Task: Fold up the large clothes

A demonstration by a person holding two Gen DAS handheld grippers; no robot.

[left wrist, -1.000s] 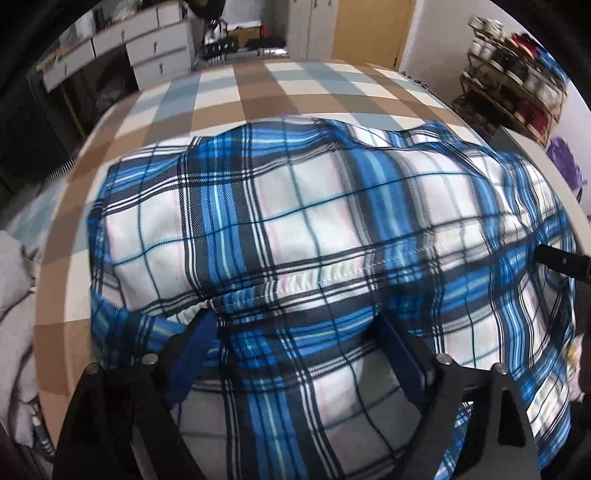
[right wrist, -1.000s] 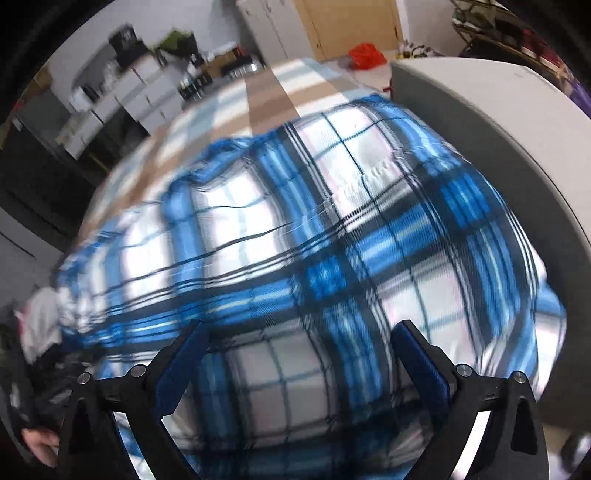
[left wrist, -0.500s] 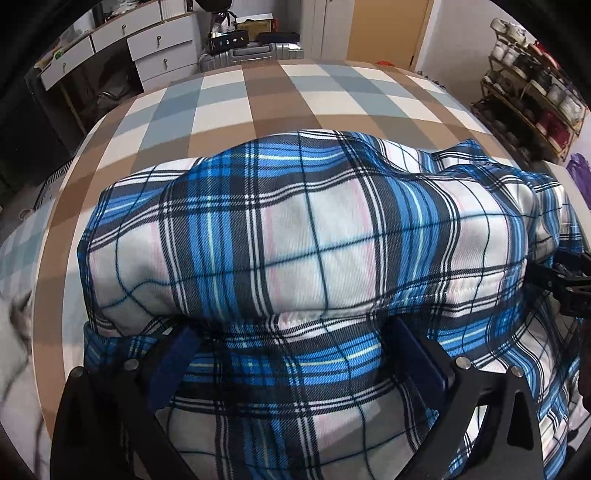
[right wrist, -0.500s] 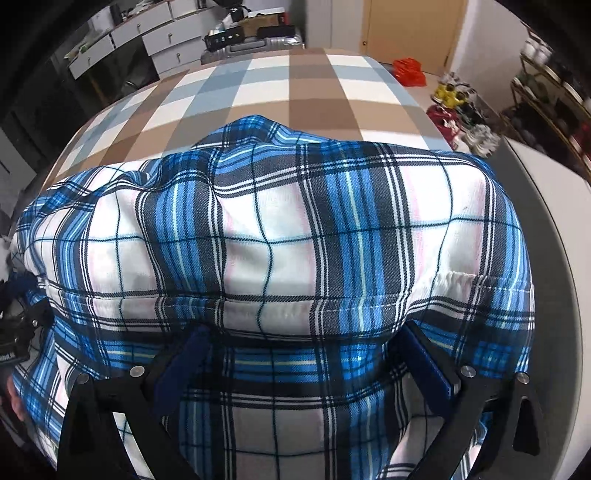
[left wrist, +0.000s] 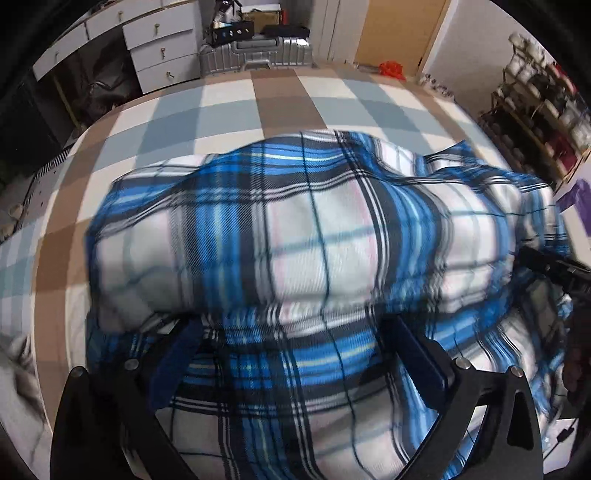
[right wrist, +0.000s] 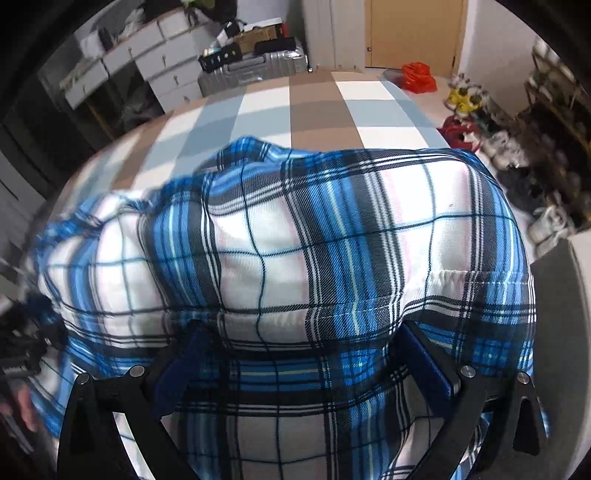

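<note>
A large blue, white and black plaid shirt (left wrist: 314, 229) lies across a bed with a brown, blue and white checked sheet (left wrist: 280, 103). Its upper layer is doubled over, and the hemmed fold bulges over the tips of both grippers. My left gripper (left wrist: 290, 325) stands wide open over the shirt, its blue pads apart and pressing nothing. In the right wrist view the shirt (right wrist: 295, 236) fills the middle, and my right gripper (right wrist: 299, 326) is likewise wide open under the fold. The fingertips are partly hidden by cloth. The right gripper's black body (left wrist: 554, 266) shows at the left wrist view's right edge.
Beyond the bed stand white drawers (left wrist: 162, 48), a silver suitcase (left wrist: 258, 55) and a wooden door (right wrist: 413, 29). A shoe rack (left wrist: 535, 110) and shoes (right wrist: 498, 147) line the right side. A grey-white surface (right wrist: 561, 295) borders the bed at right. Grey cloth (left wrist: 14, 362) lies at left.
Both views have drawn back toward the near side of the bed. The shirt's far edge has come nearer, more checked sheet shows beyond it, and the fold now bulges over both grippers' fingertips.
</note>
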